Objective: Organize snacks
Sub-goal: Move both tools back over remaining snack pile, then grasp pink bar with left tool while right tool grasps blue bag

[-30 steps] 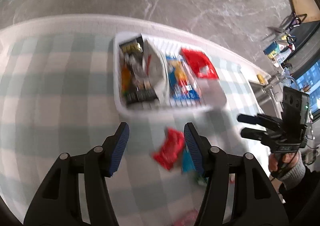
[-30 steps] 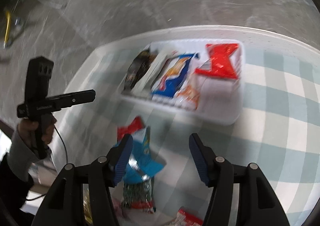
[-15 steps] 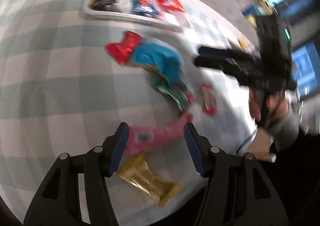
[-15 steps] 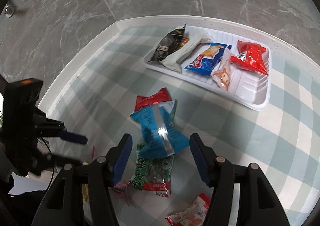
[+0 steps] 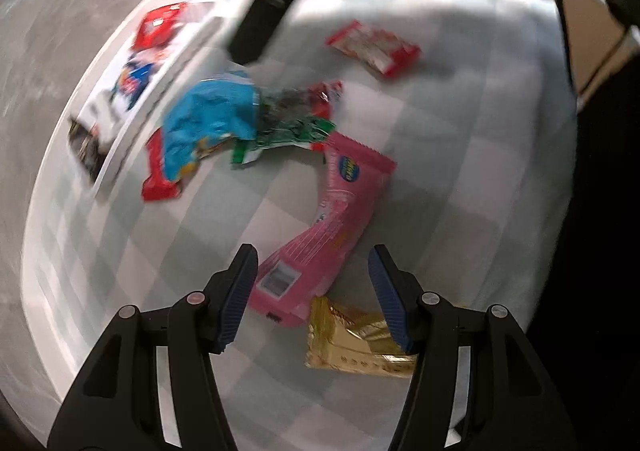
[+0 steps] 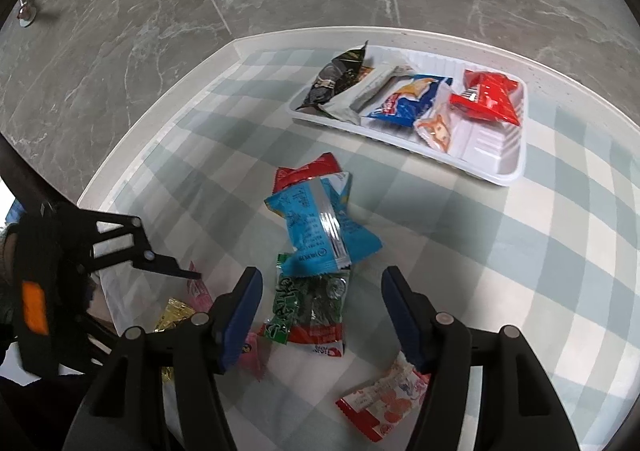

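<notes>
Loose snacks on the checked tablecloth (image 6: 540, 251): a blue packet (image 6: 320, 229) overlapping a red packet (image 6: 306, 171) and a green packet (image 6: 310, 303), with a pink packet (image 5: 332, 235) and a gold packet (image 5: 356, 339) near the table edge. My left gripper (image 5: 312, 299) hangs above the pink packet, jaws apart, gripping nothing. My right gripper (image 6: 320, 315), jaws just widened and apart, hangs over the green packet. The white tray (image 6: 504, 167) beyond holds several packets.

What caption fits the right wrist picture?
Open right claw hovers over a green snack packet, white tray of snacks behind.
</notes>
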Demonstrator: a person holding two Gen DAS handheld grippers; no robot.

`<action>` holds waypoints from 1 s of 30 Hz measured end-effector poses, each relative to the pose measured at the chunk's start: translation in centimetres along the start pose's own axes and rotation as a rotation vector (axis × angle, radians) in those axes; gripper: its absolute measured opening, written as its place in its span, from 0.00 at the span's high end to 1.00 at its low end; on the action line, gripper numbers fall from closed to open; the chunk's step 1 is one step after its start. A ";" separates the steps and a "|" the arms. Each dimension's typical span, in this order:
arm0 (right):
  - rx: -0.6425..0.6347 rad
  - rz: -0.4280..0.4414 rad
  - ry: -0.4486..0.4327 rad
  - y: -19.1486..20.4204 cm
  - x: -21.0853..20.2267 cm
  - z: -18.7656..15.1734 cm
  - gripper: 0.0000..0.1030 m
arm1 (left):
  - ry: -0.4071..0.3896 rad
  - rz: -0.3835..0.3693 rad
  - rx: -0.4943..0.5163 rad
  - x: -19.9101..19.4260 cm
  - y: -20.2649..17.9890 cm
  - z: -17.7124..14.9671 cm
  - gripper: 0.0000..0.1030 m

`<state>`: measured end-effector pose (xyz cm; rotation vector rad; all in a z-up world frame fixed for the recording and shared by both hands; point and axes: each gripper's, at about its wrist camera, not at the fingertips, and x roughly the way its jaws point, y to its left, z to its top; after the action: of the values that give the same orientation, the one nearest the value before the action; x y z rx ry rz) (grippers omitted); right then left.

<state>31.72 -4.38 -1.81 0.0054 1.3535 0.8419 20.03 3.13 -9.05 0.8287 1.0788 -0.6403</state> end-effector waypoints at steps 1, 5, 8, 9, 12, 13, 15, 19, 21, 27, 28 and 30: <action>0.008 -0.002 -0.002 -0.1 -0.1 -0.1 0.36 | 0.008 0.004 0.023 0.4 -0.3 0.2 0.46; 0.027 -0.016 -0.004 -0.4 -0.2 -0.2 0.34 | 0.000 -0.012 0.101 1.3 -0.9 0.6 0.46; 0.033 -0.025 -0.001 -0.3 0.0 -0.1 0.34 | -0.003 -0.045 0.103 1.6 -0.7 0.7 0.44; 0.034 -0.029 0.000 -0.3 0.1 0.0 0.34 | -0.006 -0.068 0.092 1.8 -0.3 0.6 0.44; 0.031 -0.036 0.001 -0.1 0.4 0.4 0.34 | -0.010 -0.124 0.004 2.2 1.9 0.0 0.44; 0.028 -0.038 0.001 0.0 0.6 0.6 0.34 | -0.006 -0.139 -0.044 2.4 2.6 -0.3 0.44; 0.018 -0.044 0.002 0.3 0.9 1.0 0.34 | -0.004 -0.164 -0.157 2.8 4.6 -1.0 0.45; -0.029 -0.062 0.011 1.1 1.9 2.0 0.33 | -0.014 -0.170 -0.319 3.2 7.7 -3.4 0.46; -0.062 -0.076 0.017 1.6 2.5 2.5 0.33 | -0.014 -0.159 -0.358 3.3 8.6 -4.4 0.46; -0.173 -0.151 0.041 2.4 4.5 4.0 0.33 | -0.040 -0.162 -0.405 3.4 10.0 -6.0 0.46; -0.193 -0.160 0.048 2.4 4.8 4.2 0.33 | -0.041 -0.157 -0.396 3.4 10.0 -6.1 0.46; -0.228 -0.187 0.063 2.4 5.5 4.5 0.33 | -0.045 -0.158 -0.389 3.2 9.6 -6.4 0.46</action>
<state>34.18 2.32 -4.21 -0.3233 1.2873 0.8384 25.64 13.53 -11.01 0.3941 1.1873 -0.5529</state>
